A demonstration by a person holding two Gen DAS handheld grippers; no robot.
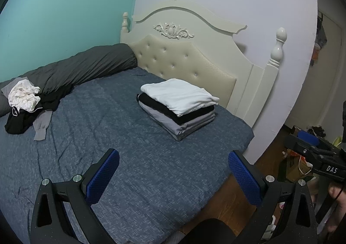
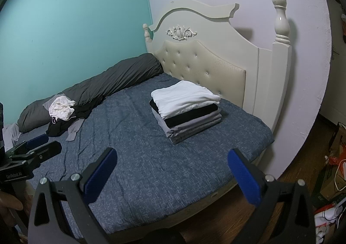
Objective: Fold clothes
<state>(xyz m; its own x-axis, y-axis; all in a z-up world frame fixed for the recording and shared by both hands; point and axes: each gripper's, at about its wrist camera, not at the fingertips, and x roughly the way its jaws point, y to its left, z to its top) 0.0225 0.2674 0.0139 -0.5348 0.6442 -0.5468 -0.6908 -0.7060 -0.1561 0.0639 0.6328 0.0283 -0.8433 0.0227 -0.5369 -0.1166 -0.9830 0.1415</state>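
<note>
Blue-sheeted bed (image 1: 134, 179) carries folded clothes stack (image 1: 178, 106) near the headboard (image 1: 183, 60); unfolded clothes heap (image 1: 26, 103) lies well apart by the grey duvet (image 1: 86, 66). Left claw (image 1: 173, 176) and right claw (image 2: 172, 175) both released, empty.

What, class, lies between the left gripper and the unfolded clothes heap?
Nothing visible: only bare blue bedspread separates the open left gripper from the unfolded clothes heap; the folded stack sits off to the right.
</note>
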